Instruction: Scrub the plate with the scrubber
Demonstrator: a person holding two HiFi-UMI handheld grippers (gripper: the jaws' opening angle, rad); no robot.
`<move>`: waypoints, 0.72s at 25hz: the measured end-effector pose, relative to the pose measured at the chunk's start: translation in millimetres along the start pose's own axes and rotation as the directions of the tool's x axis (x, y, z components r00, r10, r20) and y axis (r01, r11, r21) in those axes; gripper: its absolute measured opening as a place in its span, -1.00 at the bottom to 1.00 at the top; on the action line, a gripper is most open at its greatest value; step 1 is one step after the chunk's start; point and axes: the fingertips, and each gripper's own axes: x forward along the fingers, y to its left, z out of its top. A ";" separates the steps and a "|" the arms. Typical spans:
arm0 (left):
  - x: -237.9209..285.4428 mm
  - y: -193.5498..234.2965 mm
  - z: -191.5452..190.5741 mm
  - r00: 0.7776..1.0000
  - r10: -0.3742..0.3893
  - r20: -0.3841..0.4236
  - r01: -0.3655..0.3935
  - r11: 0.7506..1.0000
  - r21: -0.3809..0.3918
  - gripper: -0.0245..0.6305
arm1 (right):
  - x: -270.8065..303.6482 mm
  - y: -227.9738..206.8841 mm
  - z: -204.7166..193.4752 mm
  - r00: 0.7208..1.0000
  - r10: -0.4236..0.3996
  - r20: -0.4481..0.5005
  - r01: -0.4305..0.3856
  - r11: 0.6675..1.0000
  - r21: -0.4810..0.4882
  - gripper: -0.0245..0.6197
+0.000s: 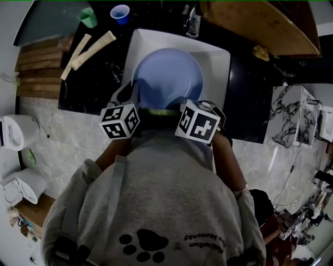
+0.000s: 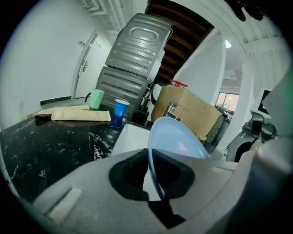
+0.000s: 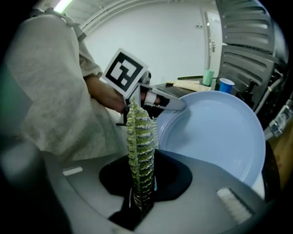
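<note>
Over the white sink [image 1: 216, 57], upper middle of the head view, the pale blue plate [image 1: 169, 78] is held tilted up on edge, not lying flat; prob. so its face turns toward the scrubber and drips fall into the basin, not onto the black counter [image 1: 88, 88]; the left tool [image 2: 158, 197] is pinched nearly closed on the plate's near rim, lower centre of the left gripper view, w/ the thin rim running up through the gap btw. the jaws; a rim grip leaves the whole face free for scrubbing. At centre of the right gripper view the right tool [image 3: 139, 203] is clamped on the bottom end of the green-and-white scrubber [image 3: 141, 146], which stands up out of the jaws edge-on; held by one end so the free length can be laid against the plate, I'd judge; it sits just beside the plate's left edge in that view, can't tell if it touches. Both tools sit close together at the plate's lower rim in the head view; one steadies, the other works. Blue cup [image 1: 120, 13] & green cup [image 1: 87, 17] stand well apart at upper left of the counter, out of the way.
</note>
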 end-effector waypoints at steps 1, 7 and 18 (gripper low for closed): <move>0.6 0.3 0.0 1.000 -0.002 -0.002 0.002 1.000 0.000 -0.88 | -8.0 -3.8 2.4 0.998 -0.035 0.043 0.033 0.999 0.033 -0.72; 6.5 2.9 -0.6 1.000 -0.010 -0.018 0.010 1.000 -0.017 -0.88 | -53.8 -35.6 13.5 0.905 -0.255 0.340 0.201 0.962 0.187 -0.72; 16.1 2.1 -1.1 0.998 -0.032 -0.045 0.031 0.999 -0.037 -0.88 | -87.9 -68.0 19.2 0.622 -0.527 0.579 0.298 0.843 0.448 -0.72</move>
